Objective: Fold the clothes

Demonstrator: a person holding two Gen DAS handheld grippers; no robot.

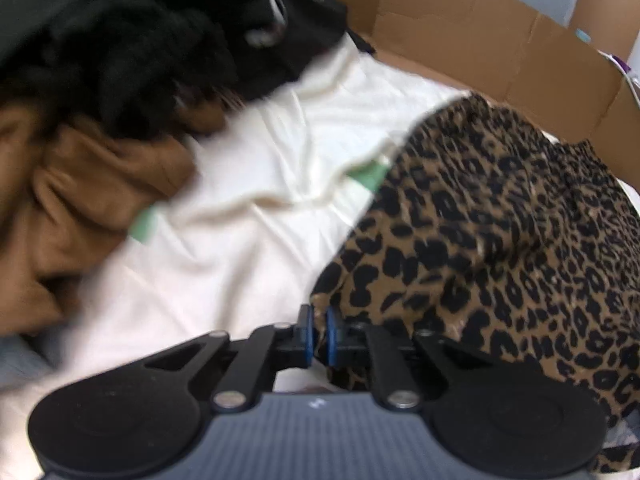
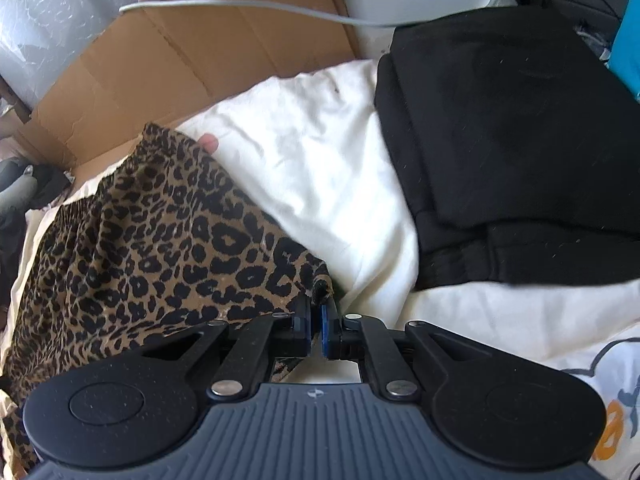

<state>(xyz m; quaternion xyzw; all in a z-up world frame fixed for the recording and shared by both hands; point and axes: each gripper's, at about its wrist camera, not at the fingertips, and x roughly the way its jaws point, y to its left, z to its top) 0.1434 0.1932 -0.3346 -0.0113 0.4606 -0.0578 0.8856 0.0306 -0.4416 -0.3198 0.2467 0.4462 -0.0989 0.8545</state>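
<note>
Our left tongs (image 1: 319,330) and right tongs (image 2: 316,322) pinch tight on leopard-print cloth (image 1: 500,232); folded black clothes (image 2: 520,140) lie beyond the right ones.

A leopard-print garment (image 1: 500,232), tan with black spots, lies spread and rumpled on the white bedding (image 1: 248,220). One corner is pinched between the jaws of the left gripper (image 1: 320,330), another corner between those of the right gripper (image 2: 316,316). Its gathered far edge lies toward the bed's far side.
</note>
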